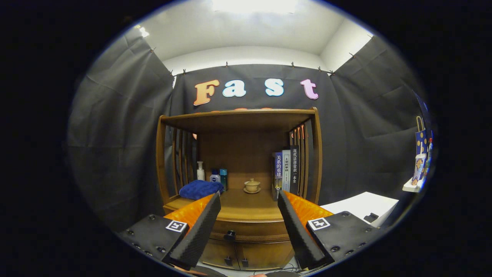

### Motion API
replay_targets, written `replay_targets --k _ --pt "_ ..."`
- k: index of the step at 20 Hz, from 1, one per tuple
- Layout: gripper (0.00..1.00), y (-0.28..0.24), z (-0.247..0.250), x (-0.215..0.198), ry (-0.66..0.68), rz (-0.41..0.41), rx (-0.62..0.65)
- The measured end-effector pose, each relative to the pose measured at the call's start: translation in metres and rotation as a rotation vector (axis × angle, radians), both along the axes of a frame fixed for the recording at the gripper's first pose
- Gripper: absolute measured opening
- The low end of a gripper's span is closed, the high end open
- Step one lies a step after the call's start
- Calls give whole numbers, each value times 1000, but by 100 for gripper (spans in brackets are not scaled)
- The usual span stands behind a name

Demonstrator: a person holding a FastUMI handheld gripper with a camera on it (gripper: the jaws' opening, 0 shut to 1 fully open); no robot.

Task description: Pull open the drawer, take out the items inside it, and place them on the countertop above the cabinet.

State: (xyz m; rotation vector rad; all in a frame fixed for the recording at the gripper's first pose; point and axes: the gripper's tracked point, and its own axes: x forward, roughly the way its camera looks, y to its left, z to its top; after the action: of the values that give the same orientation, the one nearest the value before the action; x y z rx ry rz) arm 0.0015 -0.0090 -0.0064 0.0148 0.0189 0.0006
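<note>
A wooden cabinet (238, 161) stands ahead against the booth's wall. Its drawer (250, 231) is closed, with a small dark knob (230, 234) at the front, seen between my fingers and well beyond them. Above the drawer lies the countertop (246, 206). My gripper (249, 198) hangs in the air in front of the cabinet, open, with nothing between its fingers. What the drawer holds is hidden.
On the countertop sit a blue folded cloth (200, 189), a few bottles (213, 175), a small lidded cup on a saucer (252, 186) and upright books (286, 171). Two small doors (246, 254) lie below the drawer. A white surface (365, 206) stands to the right.
</note>
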Motion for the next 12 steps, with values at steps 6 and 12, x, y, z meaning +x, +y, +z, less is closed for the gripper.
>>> replay_targets --k 6,12 --pt "98 -3 3 -1 -9 -16 4" --pt "98 7 -5 12 -12 13 21"
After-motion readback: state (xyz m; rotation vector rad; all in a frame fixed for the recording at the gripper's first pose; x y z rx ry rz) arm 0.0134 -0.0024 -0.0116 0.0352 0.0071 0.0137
